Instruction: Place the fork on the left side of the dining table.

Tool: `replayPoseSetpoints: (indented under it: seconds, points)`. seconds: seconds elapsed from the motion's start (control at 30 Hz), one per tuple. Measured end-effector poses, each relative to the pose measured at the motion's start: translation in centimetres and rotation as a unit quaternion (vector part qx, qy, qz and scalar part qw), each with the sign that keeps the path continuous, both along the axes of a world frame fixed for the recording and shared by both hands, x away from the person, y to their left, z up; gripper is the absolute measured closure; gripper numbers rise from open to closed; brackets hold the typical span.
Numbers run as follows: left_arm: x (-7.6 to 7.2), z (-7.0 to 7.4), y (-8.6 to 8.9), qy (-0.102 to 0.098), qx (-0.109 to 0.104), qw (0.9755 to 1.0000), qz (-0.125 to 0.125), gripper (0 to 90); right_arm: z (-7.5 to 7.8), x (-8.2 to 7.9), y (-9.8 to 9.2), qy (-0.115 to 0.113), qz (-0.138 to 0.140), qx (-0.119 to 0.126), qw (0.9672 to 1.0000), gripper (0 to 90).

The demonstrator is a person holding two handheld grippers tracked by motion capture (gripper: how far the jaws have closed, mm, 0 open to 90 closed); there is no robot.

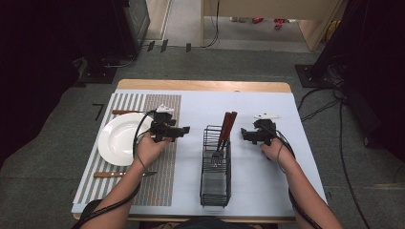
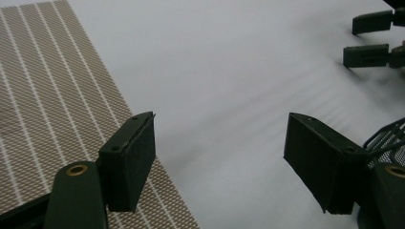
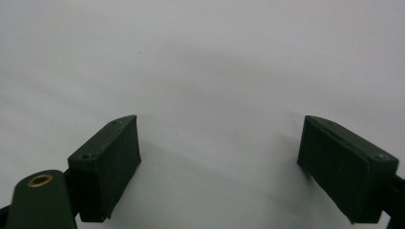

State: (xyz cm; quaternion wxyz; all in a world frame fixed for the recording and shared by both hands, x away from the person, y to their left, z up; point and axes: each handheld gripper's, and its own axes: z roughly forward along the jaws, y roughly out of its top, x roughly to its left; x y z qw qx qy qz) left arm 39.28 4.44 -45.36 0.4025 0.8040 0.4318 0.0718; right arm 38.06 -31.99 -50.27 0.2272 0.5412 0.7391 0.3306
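Left gripper (image 1: 184, 130): jaws wide apart, nothing between them, over the right edge of the striped placemat (image 1: 162, 167), beside the white plate (image 1: 114, 140). Right gripper (image 1: 244, 134): jaws wide apart, holding nothing, just right of the wire basket (image 1: 215, 188). Basket: centre of table, holding wooden-handled cutlery (image 1: 225, 129). Knife (image 1: 119, 174): near edge of the plate.

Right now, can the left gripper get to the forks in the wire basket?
Probably yes. The left gripper has open, empty jaws pointing toward the wire basket, with bare table between them. The forks' wooden handles stick up above the rim, so nothing seems to block them.
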Motion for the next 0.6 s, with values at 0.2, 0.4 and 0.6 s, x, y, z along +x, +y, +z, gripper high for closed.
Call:
replayPoseSetpoints:
  seconds: [0.2,0.4,0.6]
  points:
    - [-0.2,-0.6,-0.6,0.003,-0.001,0.9999,-0.011,22.1,0.0,0.0,0.0,0.000,0.000,0.000,1.0000,13.9]
    - [-0.3,-1.3,-1.2,0.010,0.013,0.9997,-0.020,22.1,0.0,0.0,0.0,0.000,0.000,0.000,1.0000,14.0]
    - [-0.3,-1.6,-1.6,0.013,0.019,0.9994,-0.026,22.2,0.0,0.0,0.0,0.000,0.000,0.000,1.0000,13.9]
